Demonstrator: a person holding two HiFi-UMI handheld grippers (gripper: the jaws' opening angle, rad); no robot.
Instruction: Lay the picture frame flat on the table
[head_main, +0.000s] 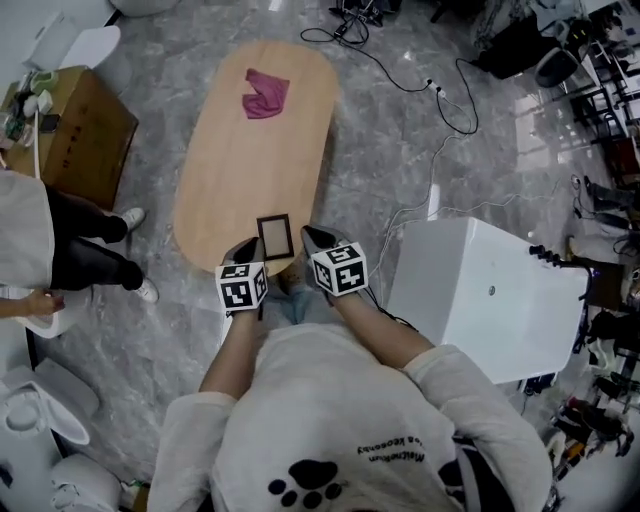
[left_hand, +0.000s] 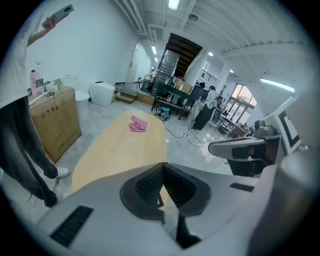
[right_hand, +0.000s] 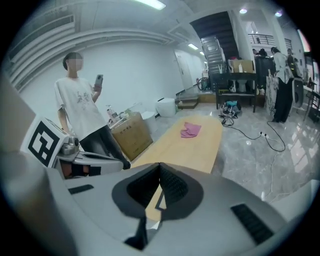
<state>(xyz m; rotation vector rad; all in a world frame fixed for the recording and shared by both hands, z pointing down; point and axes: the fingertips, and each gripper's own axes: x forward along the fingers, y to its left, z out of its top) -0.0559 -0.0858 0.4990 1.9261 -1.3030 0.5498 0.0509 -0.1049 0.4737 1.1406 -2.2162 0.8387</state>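
A small dark picture frame (head_main: 275, 237) with a pale middle is at the near end of the long wooden table (head_main: 250, 150); I cannot tell whether it stands or lies flat. My left gripper (head_main: 250, 246) is just left of it and my right gripper (head_main: 308, 233) just right, both shut and holding nothing. In the right gripper view the shut jaws (right_hand: 160, 170) hide all of the frame but a dark sliver (right_hand: 160, 201). The left gripper view shows its shut jaws (left_hand: 162, 170) over the table end. A pink cloth (head_main: 266, 93) lies at the far end.
A cardboard box (head_main: 70, 130) and a standing person (head_main: 60, 250) are left of the table. A white cabinet (head_main: 480, 290) stands at the right, close to my right arm. Cables (head_main: 420, 90) trail over the grey floor beyond it.
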